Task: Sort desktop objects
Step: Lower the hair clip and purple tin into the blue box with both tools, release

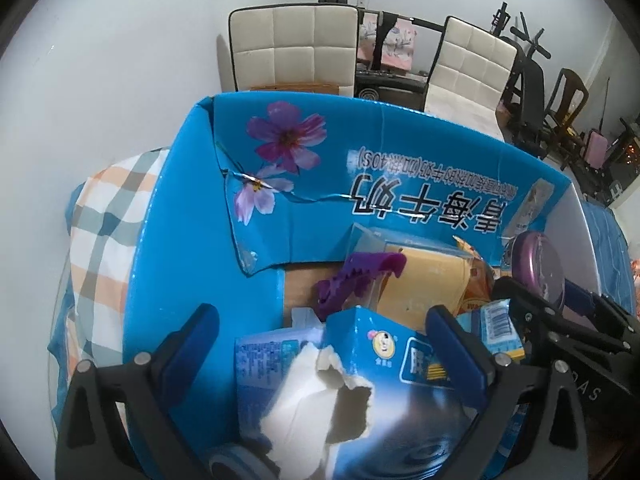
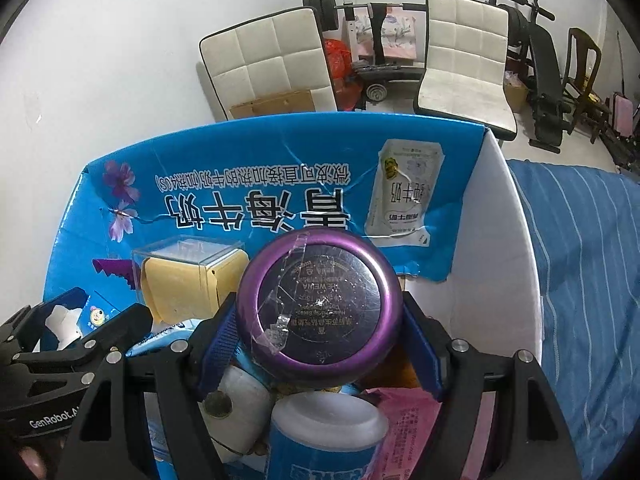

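Note:
A big blue milk carton box (image 1: 360, 152) (image 2: 224, 160) holds several desktop objects. My right gripper (image 2: 320, 328) is shut on a round purple tin (image 2: 318, 304) and holds it over the box; the tin also shows in the left wrist view (image 1: 538, 268). My left gripper (image 1: 320, 344) is open above a torn blue tissue box (image 1: 360, 392) with white tissue sticking out; its fingers stand apart on either side of the box top. A purple hair claw clip (image 1: 356, 280) and a clear case with a yellow pad (image 1: 424, 276) (image 2: 180, 280) lie inside.
White bottles and a blue-labelled can (image 2: 320, 436) sit under the tin. A plaid cloth (image 1: 108, 216) lies left of the box, a blue striped cloth (image 2: 580, 280) right. Two white chairs (image 1: 296, 52) (image 2: 464, 52) and gym gear stand behind.

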Demonstrator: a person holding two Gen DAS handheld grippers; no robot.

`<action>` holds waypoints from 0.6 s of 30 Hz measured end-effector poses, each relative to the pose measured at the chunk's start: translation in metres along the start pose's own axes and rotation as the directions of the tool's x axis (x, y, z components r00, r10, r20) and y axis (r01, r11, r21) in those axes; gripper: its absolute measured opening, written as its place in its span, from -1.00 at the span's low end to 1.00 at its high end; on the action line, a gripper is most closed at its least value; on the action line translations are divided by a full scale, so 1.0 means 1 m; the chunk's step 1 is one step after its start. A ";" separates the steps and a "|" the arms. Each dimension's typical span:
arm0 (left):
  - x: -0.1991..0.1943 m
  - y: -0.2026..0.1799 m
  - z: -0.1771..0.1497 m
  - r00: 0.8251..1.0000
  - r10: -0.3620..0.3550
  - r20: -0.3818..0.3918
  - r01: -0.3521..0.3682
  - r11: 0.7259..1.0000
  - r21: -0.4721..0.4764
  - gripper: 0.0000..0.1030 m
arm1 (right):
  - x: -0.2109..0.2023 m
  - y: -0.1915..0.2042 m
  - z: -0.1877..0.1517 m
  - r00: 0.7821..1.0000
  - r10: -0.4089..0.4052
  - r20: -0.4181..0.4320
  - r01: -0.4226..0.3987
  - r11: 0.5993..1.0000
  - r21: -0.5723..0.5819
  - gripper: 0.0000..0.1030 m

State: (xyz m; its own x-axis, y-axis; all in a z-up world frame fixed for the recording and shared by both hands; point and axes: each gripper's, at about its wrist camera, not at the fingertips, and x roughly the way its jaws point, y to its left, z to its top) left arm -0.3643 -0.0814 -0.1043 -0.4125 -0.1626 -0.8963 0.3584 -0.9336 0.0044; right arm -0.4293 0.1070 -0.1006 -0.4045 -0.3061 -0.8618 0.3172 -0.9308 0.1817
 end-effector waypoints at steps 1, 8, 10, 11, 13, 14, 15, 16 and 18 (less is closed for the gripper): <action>0.001 -0.001 0.000 1.000 -0.001 -0.009 0.001 1.000 0.008 1.00 | 0.000 -0.001 0.000 1.000 -0.005 -0.001 0.005 1.000 -0.003 0.51; 0.002 -0.007 -0.003 0.997 -0.036 -0.075 0.037 0.999 0.015 1.00 | -0.017 -0.015 -0.008 1.000 0.006 0.016 -0.007 0.999 0.051 0.52; -0.003 -0.003 -0.006 0.994 -0.076 -0.073 0.075 0.997 -0.018 1.00 | -0.028 -0.018 -0.010 0.999 0.011 0.044 -0.014 0.998 0.065 0.52; -0.008 0.001 -0.008 0.992 -0.108 -0.070 0.105 0.994 -0.042 1.00 | -0.033 -0.019 -0.011 0.998 0.016 0.058 -0.020 0.997 0.070 0.52; -0.018 0.006 -0.010 0.992 -0.114 -0.055 0.110 0.991 -0.072 0.99 | -0.043 -0.020 -0.012 0.996 0.026 0.084 -0.032 0.997 0.074 0.52; -0.024 0.008 -0.011 0.994 -0.100 -0.043 0.097 0.992 -0.077 0.99 | -0.051 -0.019 -0.013 0.994 0.030 0.103 -0.037 0.997 0.070 0.52; -0.032 0.010 -0.011 0.996 -0.087 -0.026 0.084 0.993 -0.078 0.99 | -0.056 -0.018 -0.014 0.993 0.032 0.116 -0.040 0.997 0.065 0.52; -0.039 0.011 -0.012 0.997 -0.080 -0.008 0.079 0.994 -0.076 0.99 | -0.060 -0.016 -0.016 0.992 0.033 0.124 -0.040 0.998 0.054 0.52; -0.052 0.015 -0.012 0.998 -0.063 0.013 0.064 0.995 -0.073 0.99 | -0.062 -0.016 -0.013 0.992 0.028 0.124 -0.033 0.999 0.038 0.52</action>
State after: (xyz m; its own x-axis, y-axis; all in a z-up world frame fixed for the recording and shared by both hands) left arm -0.3278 -0.0829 -0.0623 -0.4450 -0.1075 -0.8891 0.3916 -0.9162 -0.0852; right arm -0.3978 0.1436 -0.0562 -0.4984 -0.3545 -0.7911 0.2972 -0.9271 0.2283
